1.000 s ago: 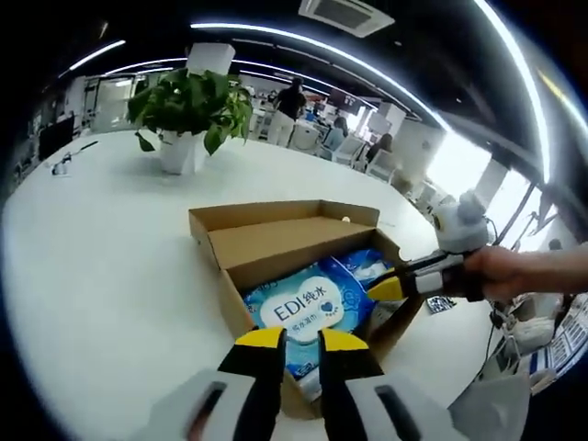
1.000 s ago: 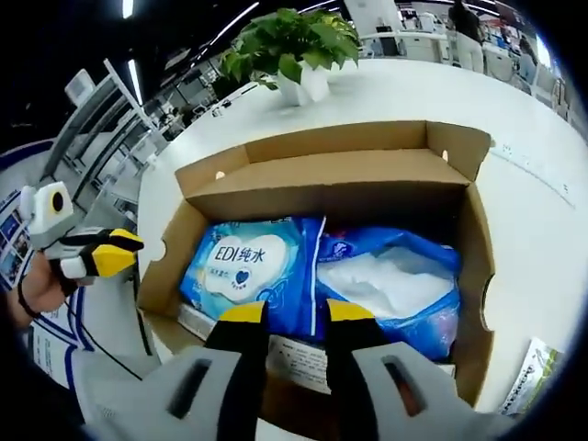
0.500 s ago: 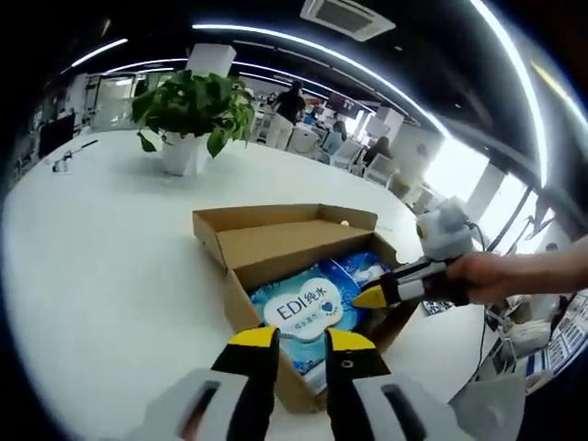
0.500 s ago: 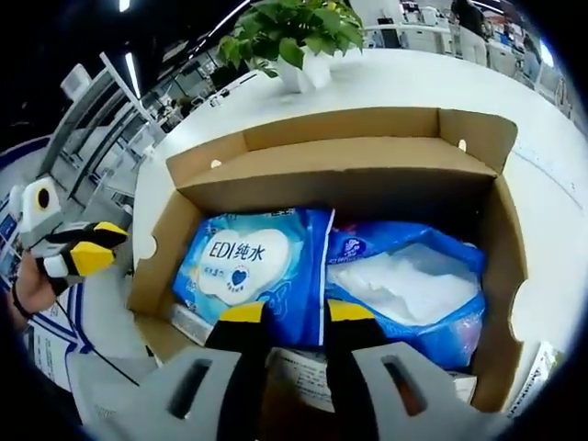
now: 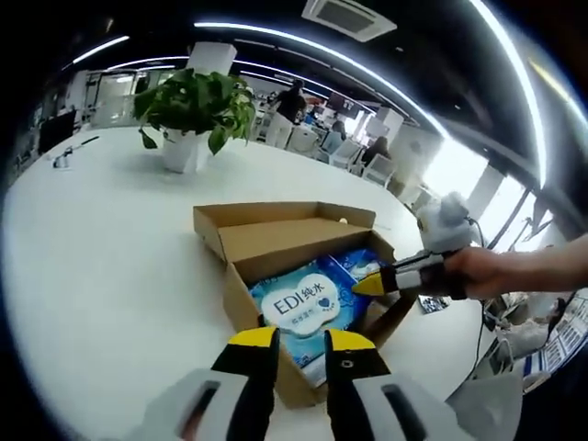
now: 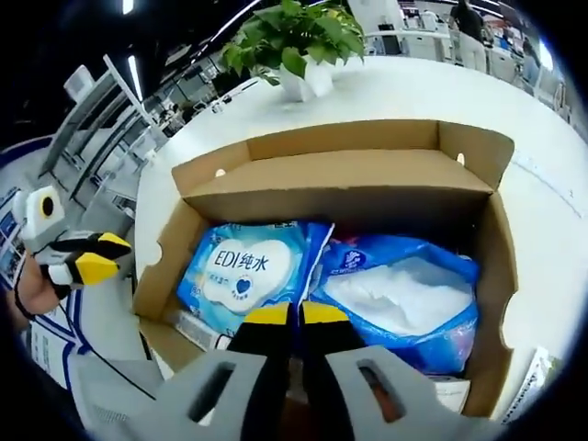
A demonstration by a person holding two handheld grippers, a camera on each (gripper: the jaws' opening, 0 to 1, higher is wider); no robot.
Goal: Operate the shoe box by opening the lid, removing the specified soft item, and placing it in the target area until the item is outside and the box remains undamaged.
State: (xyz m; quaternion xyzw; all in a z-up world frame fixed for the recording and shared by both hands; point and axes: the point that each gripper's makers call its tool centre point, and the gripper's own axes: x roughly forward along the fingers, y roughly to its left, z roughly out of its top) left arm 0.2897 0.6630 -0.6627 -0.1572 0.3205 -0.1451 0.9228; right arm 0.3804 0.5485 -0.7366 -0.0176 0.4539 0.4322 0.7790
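An open brown shoe box (image 5: pixel 276 241) (image 6: pixel 335 175) lies on the white table (image 5: pixel 101 266). Two soft packs fill it: a blue EDI wipes pack (image 5: pixel 296 306) (image 6: pixel 241 271) and a blue-and-white pack (image 6: pixel 400 292) beside it. Reaching into the box, my right gripper (image 6: pixel 295 315) (image 5: pixel 369 284) has its jaws pressed together on the EDI pack's right edge, at the seam between the two packs. My left gripper (image 5: pixel 300 339) (image 6: pixel 90 259) hovers open before the box's near wall, holding nothing.
A potted green plant (image 5: pixel 193 106) (image 6: pixel 292 41) stands on the table beyond the box. A printed leaflet (image 6: pixel 528 381) lies by the box's corner. Desks, chairs and people (image 5: pixel 292 103) fill the office behind. A hand (image 5: pixel 482 272) holds the right gripper.
My right gripper's jaws have shut on the EDI pack's edge, and its view has pulled back slightly. The left gripper has stayed open and almost still.
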